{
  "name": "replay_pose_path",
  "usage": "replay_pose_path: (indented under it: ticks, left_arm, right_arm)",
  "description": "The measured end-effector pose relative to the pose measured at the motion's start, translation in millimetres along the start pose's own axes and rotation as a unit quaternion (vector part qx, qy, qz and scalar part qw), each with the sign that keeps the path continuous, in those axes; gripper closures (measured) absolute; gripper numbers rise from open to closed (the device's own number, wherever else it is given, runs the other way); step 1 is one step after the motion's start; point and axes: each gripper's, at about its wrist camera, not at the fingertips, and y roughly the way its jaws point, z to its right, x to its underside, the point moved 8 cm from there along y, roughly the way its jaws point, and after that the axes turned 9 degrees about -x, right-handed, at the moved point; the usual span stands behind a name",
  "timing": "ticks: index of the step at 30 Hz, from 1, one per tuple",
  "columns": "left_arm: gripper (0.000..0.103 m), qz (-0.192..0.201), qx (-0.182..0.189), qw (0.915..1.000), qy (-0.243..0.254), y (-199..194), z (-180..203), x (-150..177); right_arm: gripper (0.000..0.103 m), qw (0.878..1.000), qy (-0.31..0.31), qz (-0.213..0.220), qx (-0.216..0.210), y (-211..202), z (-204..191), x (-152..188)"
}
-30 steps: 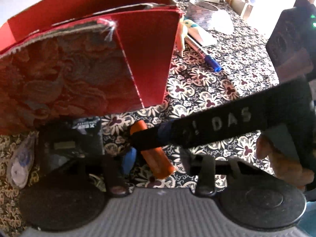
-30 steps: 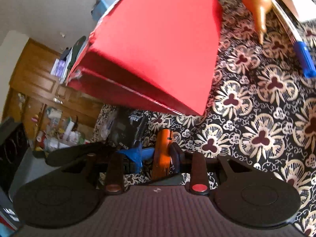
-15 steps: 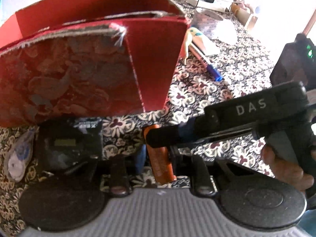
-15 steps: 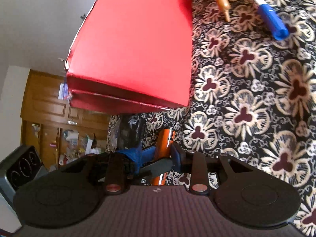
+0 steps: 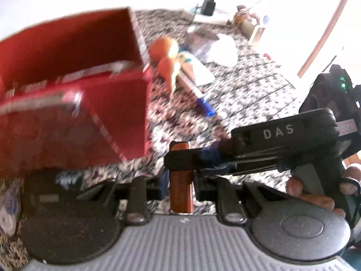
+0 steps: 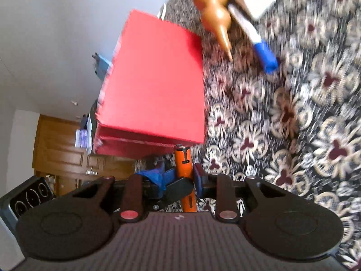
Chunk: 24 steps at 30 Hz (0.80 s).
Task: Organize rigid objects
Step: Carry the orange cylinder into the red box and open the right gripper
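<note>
An orange cylinder (image 5: 180,194) like a battery stands between the fingers of my left gripper (image 5: 180,180), whose jaws are closing and press on it. My right gripper (image 5: 178,158) reaches in from the right and crosses the cylinder's upper part. In the right wrist view the orange cylinder (image 6: 183,160) sits between the blue pads of my right gripper (image 6: 183,176), closing on it too. A left finger (image 6: 178,187) crosses in front. The open red box (image 5: 67,67) stands at the left, just beyond; its outer wall (image 6: 155,85) fills the right wrist view.
On the flowered cloth (image 6: 293,135) beyond the box lie an orange gourd shape (image 5: 168,54), a pen with a blue cap (image 5: 203,106) and a white tube (image 5: 198,70). A black packet (image 5: 56,180) lies by the box's near wall. A hand (image 5: 315,192) holds the right gripper.
The cylinder went from lying slanted on the cloth to upright between both grippers. The left gripper closed on it and rose. The right gripper swung round and rolled.
</note>
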Motion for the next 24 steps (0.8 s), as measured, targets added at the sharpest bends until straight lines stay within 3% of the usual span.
replay_pose_path:
  ticks: [8, 15, 18, 24]
  left_arm:
    - [0.087, 0.095, 0.006, 0.9946, 0.04, -50.9, 6.8, -65.1]
    - [0.087, 0.151, -0.019, 0.9878, 0.035, -79.9, -51.3, -124.2]
    - [0.087, 0.146, -0.029, 0.9883, 0.032, -74.3, -87.6, -136.9]
    - [0.087, 0.08, -0.032, 0.9962, 0.015, -29.9, -163.0, -136.8]
  right_arm:
    - [0.096, 0.995, -0.094, 0.042, -0.017, -19.6, -76.8, -49.7]
    - [0.096, 0.985, -0.17, 0.037, -0.007, 55.3, -150.1, -86.6]
    - [0.096, 0.984, -0.179, 0.019, 0.011, 94.2, -158.3, -97.9]
    - [0.098, 0.987, -0.139, -0.032, 0.072, 177.2, -137.9, -101.6]
